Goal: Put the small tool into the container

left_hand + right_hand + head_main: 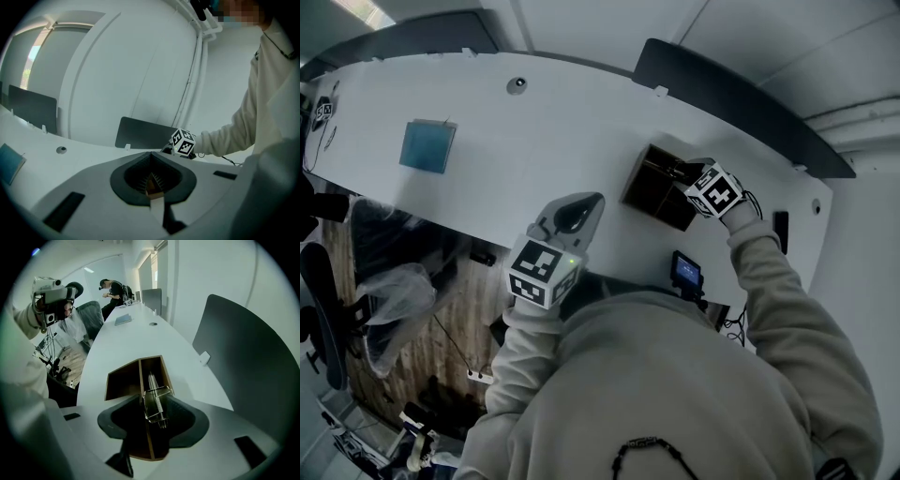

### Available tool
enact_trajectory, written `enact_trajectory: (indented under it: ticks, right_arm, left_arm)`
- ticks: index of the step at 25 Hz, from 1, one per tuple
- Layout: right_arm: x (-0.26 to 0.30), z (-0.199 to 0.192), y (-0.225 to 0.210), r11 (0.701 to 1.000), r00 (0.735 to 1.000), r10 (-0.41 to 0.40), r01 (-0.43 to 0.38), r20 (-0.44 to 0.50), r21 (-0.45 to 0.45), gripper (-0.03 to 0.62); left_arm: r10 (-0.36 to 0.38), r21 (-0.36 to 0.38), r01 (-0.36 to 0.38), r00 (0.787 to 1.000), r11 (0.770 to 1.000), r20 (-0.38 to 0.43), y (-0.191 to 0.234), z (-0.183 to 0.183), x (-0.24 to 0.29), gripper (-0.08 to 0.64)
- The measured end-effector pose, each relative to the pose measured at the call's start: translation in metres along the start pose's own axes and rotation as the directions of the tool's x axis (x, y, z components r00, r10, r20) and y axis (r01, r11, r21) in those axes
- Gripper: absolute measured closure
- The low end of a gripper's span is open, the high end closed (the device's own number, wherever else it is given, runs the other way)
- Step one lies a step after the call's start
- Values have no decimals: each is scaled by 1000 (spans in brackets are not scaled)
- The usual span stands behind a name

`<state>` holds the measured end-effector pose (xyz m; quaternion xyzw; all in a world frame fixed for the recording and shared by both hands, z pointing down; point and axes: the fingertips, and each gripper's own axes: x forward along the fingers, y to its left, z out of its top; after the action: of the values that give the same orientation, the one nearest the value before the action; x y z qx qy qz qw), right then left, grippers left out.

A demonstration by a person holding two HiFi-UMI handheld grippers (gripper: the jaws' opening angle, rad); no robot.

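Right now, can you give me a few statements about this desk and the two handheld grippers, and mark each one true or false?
1. The wooden container has two compartments side by side. True.
2. The blue square item lies inside the container. False: it lies on the white table, far from the container.
3. The right gripper is over the container. True.
4. The small tool is at the left gripper. False: it is between the right gripper's jaws, above the container; the left gripper is away from the container, near the table's edge.
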<state>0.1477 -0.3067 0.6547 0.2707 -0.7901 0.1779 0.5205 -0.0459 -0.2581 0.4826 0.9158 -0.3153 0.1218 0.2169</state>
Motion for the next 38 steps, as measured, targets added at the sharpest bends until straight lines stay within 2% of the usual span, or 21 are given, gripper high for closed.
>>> enact_trajectory:
  ticks: [5,8,21,22,23,25,34,38]
  right_arm:
    - [-3,-1,2,1000,1000,0,0,12,14,431]
    - [-5,0,5,1000,1000,2,-2,15,18,433]
    - [-17,2,11,999,998,-50,49,25,24,433]
    - [-19,4,11,998,998,-64,63,28,24,438]
    - [-22,5,10,997,996,-78,77,33,31,477]
    - [-28,8,8,994,995,-91,88,49,62,568]
    - [-38,-7,24,968,993,-85,63,81,242,572]
    - [-53,-6,24,952,987,-110,71,118,299,572]
  left_arm:
    - [-1,-7,1,1000,1000,-6,-1,-2,-3,560]
    - [-21,15,21,1000,1000,-11,-7,-2,-2,560]
    - [-42,41,42,999,998,-11,-11,2,-13,560]
    - [-44,44,44,999,998,-9,-11,2,-14,560]
    - [-46,47,47,999,998,-8,-12,2,-15,560]
    - [-50,55,50,999,997,-7,-12,3,-16,560]
    - [-84,93,84,996,992,-1,-18,12,-19,560]
    - [-99,99,97,995,990,17,-19,23,-15,560]
